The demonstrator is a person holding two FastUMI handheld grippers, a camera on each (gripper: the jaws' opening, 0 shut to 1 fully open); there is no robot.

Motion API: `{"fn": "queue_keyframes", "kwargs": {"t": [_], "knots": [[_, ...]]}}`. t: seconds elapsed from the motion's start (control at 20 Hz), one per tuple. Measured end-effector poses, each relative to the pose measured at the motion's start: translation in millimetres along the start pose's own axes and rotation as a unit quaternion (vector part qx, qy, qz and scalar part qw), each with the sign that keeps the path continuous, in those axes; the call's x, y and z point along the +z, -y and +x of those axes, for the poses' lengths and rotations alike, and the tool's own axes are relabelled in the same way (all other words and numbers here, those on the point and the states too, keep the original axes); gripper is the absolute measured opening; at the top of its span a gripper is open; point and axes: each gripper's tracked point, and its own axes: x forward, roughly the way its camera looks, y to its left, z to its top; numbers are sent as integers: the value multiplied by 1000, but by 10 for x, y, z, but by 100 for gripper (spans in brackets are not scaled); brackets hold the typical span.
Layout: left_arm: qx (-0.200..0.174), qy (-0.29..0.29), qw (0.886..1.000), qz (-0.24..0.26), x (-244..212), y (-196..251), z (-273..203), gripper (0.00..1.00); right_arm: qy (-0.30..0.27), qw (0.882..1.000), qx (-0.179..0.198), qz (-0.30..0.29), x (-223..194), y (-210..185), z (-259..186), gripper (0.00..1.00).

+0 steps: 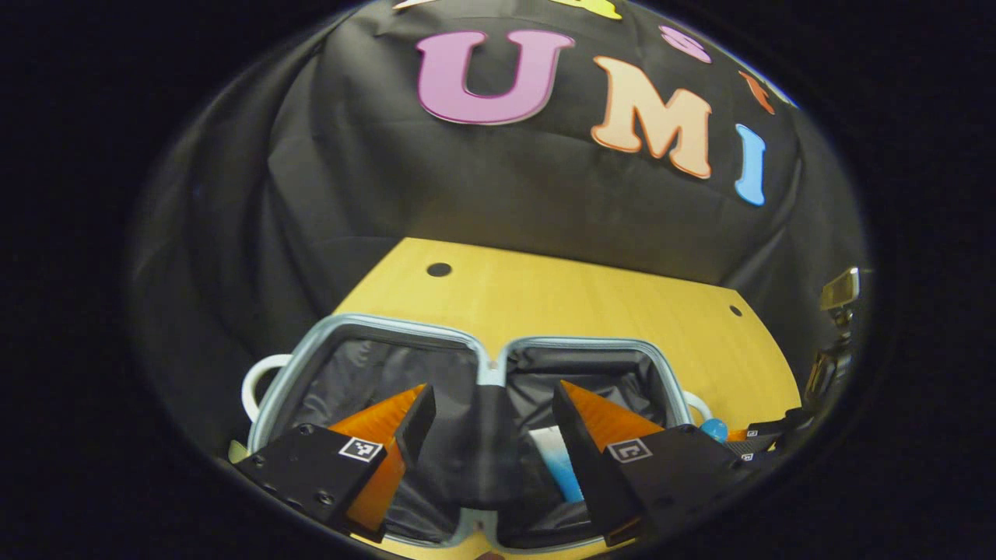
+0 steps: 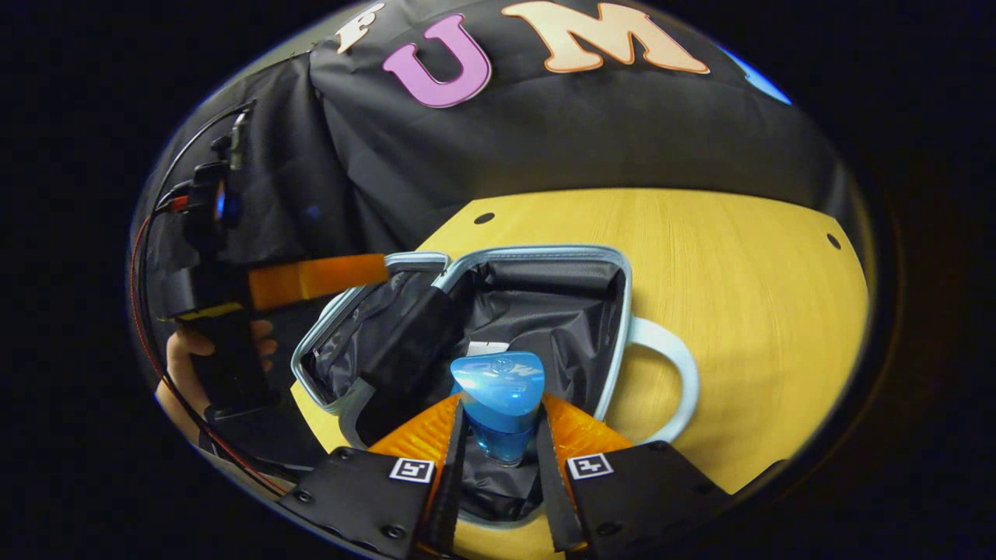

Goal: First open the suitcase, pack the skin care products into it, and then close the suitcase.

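The suitcase point(image 1: 405, 330) lies open on the yellow table, its two black-lined halves side by side, with a light blue rim and white handles. My left gripper point(image 1: 492, 424) hovers open over the middle hinge, nothing between its orange fingers. A white and blue tube point(image 1: 556, 463) lies in the right half. My right gripper point(image 2: 498, 459) is shut on a blue bottle point(image 2: 498, 404) with a wide blue cap, held over the near edge of the suitcase's right half point(image 2: 618, 311). The left gripper's orange finger point(image 2: 319, 278) and the hand point(image 2: 183, 350) holding it show at the left.
The yellow wooden table point(image 2: 739, 272) has bare room to the right of the suitcase and behind it, with small dark holes point(image 1: 439, 269). A white suitcase handle point(image 2: 673, 365) sticks out to the right. A metal clamp point(image 1: 839, 292) stands at the table's far right edge.
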Motion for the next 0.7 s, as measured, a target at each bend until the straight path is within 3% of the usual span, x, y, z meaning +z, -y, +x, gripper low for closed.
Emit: {"fn": "queue_keyframes", "kwargs": {"t": [0.05, 0.7], "knots": [[10, 3, 1000, -6, 24, -141, -39, 89, 9, 1000, -2, 7, 54, -18, 24, 44], [140, -29, 987, -78, -103, -2084, -224, 89, -10, 993, -71, 91, 270, 218, 441, 48]]}}
